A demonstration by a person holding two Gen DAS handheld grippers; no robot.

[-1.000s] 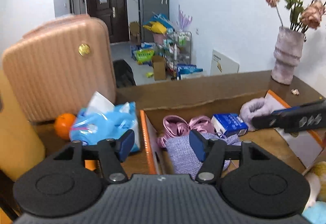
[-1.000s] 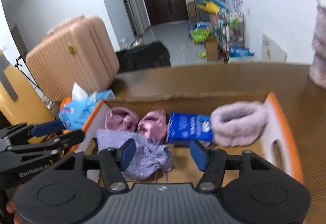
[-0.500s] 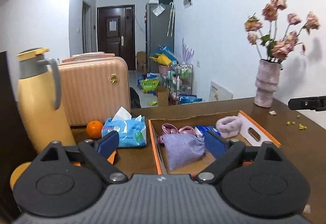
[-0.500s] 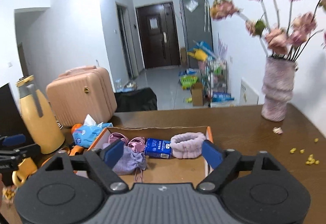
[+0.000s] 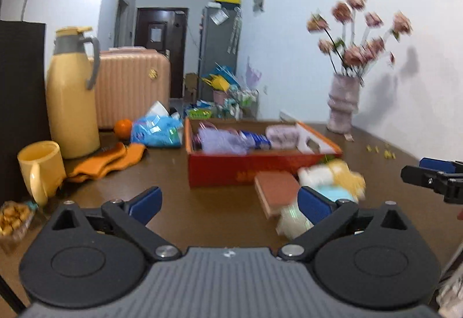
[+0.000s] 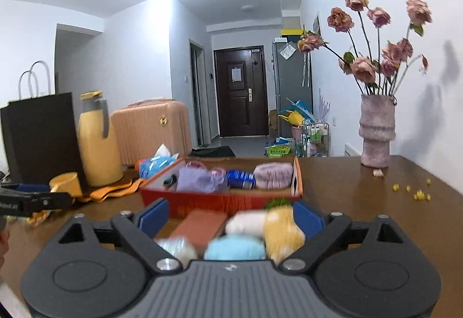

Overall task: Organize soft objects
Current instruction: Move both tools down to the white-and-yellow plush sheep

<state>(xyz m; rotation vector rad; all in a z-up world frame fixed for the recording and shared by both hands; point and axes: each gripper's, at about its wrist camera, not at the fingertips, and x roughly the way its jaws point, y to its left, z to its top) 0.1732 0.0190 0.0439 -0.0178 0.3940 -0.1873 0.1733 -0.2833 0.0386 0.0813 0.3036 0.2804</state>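
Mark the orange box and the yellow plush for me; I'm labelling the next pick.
orange box [image 6: 220, 200], right wrist view, front wall.
yellow plush [image 6: 282, 229], right wrist view, middle of its body.

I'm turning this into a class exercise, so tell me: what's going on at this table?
A person holds two grippers, sorting soft things into an orange box that already contains a purple pouch, a blue packet and a fuzzy pink band. Both the left gripper and right gripper are open and empty. Fluffy plush pieces lie before the box.

Plush toys [image 6: 260, 234] blurred — box contents [image 5: 231, 138] smeared.
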